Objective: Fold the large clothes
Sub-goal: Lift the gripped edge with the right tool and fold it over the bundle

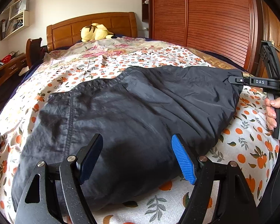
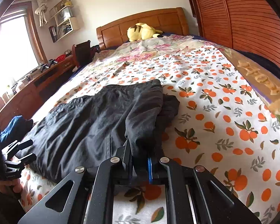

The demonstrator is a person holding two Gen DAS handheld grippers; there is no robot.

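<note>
Listing left to right, left wrist view first. Wall shelf unit (image 1: pixel 16 16), white, open compartments holding upright folders, papers and a white bag; contents otherwise too small to tell. Wooden desk (image 1: pixel 7 69) below, small clutter on top. Wooden headboard (image 1: pixel 91 28) with yellow plush toy (image 1: pixel 95 31) lying against it. Bed cover (image 1: pixel 158 57), white with orange-fruit print, floral section toward headboard. Dark garment (image 1: pixel 130 115), spread across near part of cover, stitched seam running down its left portion. Left gripper (image 1: pixel 137 158), jaws wide, nothing between pads, hovering at garment's near edge. Right gripper (image 1: pixel 235 79), at far right, jaws narrow and pinched on garment's right corner, corner lifted off cover; lettering "DAS" readable on its body. Hand (image 1: pixel 274 115) wrapped around its handle. Slatted wooden wardrobe (image 1: pixel 205 24) behind.

Right wrist view: window (image 2: pixel 11 43) at far left, blue cloth (image 2: pixel 15 125) at bed edge, dark fabric clamped between right gripper's pads.
</note>
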